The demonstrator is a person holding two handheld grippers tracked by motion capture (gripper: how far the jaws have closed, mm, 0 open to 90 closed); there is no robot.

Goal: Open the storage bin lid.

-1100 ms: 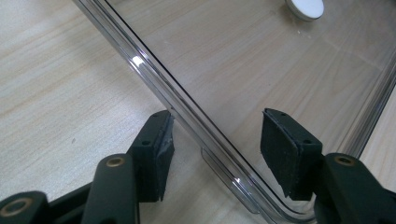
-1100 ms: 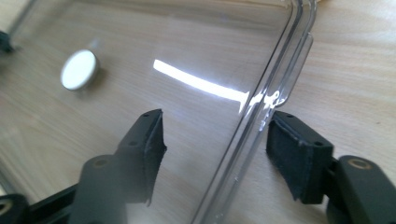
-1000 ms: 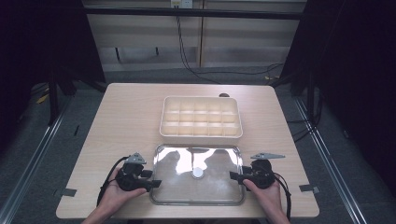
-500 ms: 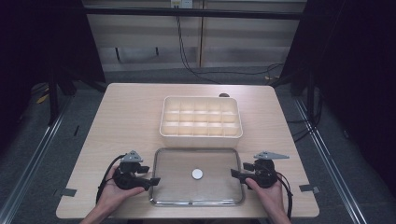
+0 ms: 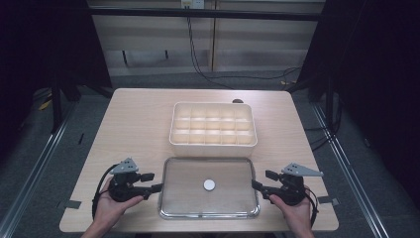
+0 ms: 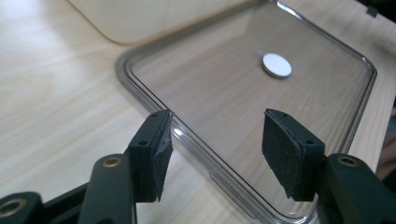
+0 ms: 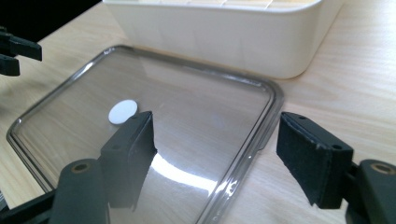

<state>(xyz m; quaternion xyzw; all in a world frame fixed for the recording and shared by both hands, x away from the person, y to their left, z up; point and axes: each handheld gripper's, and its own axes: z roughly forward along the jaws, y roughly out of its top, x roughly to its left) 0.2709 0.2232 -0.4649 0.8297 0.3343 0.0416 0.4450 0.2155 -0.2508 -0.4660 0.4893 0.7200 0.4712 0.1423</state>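
Both grippers flank the clear lid (image 5: 208, 187) lying flat on the worktop (image 5: 138, 124), just in front of the cream divided box (image 5: 213, 129). Left gripper (image 5: 157, 188) and right gripper (image 5: 255, 185) stand wide, empty, each at a short end of the lid's left-right long axis, equally near.

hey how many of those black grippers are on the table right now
2. The left gripper sits at the clear lid's left edge, and the right gripper at its right edge, each held in a hand, jaws open.
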